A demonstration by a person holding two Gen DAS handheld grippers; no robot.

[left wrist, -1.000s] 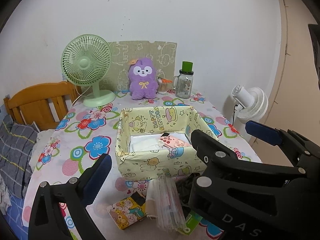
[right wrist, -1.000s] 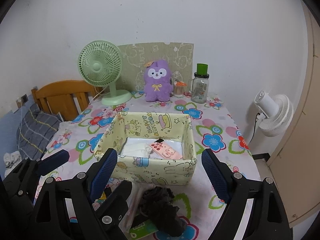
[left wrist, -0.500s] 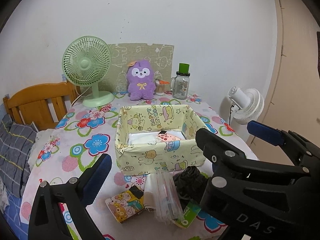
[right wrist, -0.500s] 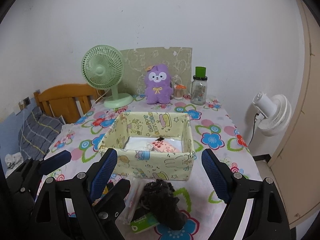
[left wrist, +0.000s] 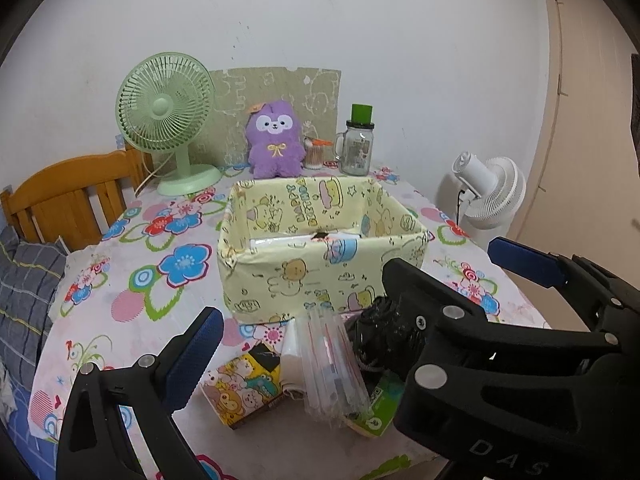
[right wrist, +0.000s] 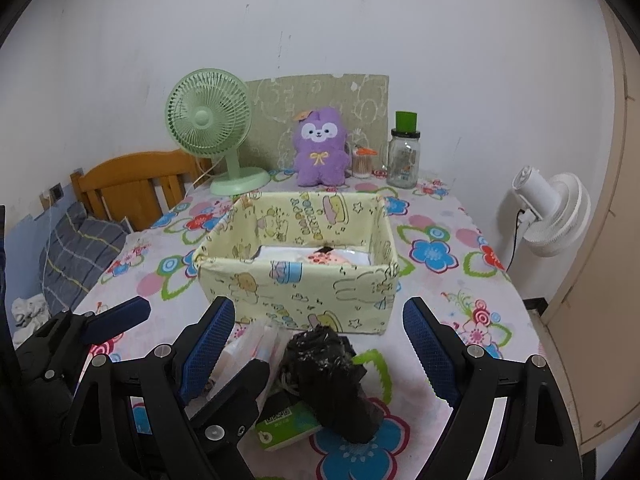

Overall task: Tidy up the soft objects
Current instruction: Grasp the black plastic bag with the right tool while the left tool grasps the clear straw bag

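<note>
Left gripper (left wrist: 352, 300) is spread wide, nothing between its blue pads, hovering over the near table edge. Going left to right from my left camera: wooden chair (left wrist: 72, 196) at the far left, green desk fan (left wrist: 166, 120), purple plush toy (left wrist: 274, 140) against the back wall, glass jar (left wrist: 357, 146) with a green lid, its label too small to read, and a white fan (left wrist: 490, 190) off the table.

Centre of the floral tablecloth (left wrist: 132, 280) sits a yellow cartoon box (left wrist: 316, 268); I read "HAPPY BIRTHDAY" on its inner back wall. White and pink items lie inside.

Just in front of the box, left to right: cartoon tissue pack (left wrist: 244, 392), clear plastic bag bundle (left wrist: 332, 364), black bag (right wrist: 332, 376) crumpled on a green tissue pack (right wrist: 286, 426) with print I can't read.

Right gripper (right wrist: 320, 340) is also spread, empty, its fingers straddling the black bag without touching. "DAS" shows on its body in the left view.
</note>
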